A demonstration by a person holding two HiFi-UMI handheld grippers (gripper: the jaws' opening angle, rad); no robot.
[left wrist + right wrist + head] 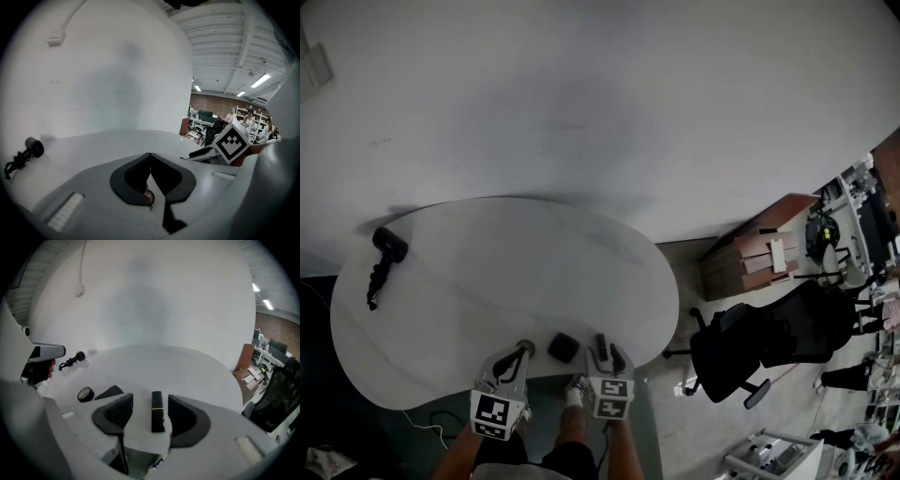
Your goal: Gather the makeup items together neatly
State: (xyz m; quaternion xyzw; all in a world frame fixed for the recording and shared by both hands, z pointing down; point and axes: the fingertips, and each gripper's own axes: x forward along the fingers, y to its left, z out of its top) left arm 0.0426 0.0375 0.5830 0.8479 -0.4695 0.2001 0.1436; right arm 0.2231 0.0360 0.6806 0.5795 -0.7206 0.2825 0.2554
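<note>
A white desk (506, 272) stands against a bare wall (600, 84). At its near edge, low in the frame's centre, a lipstick (157, 413) lies between the right tongs (149, 401), whose jaws stand apart and clear of it. It seems placed to join the black compact (563, 347) and round pot (85, 393). Beside them the left tongs (150, 157) are closed, apparently empty. A black item (382, 262) lies alone at upper left.
</note>
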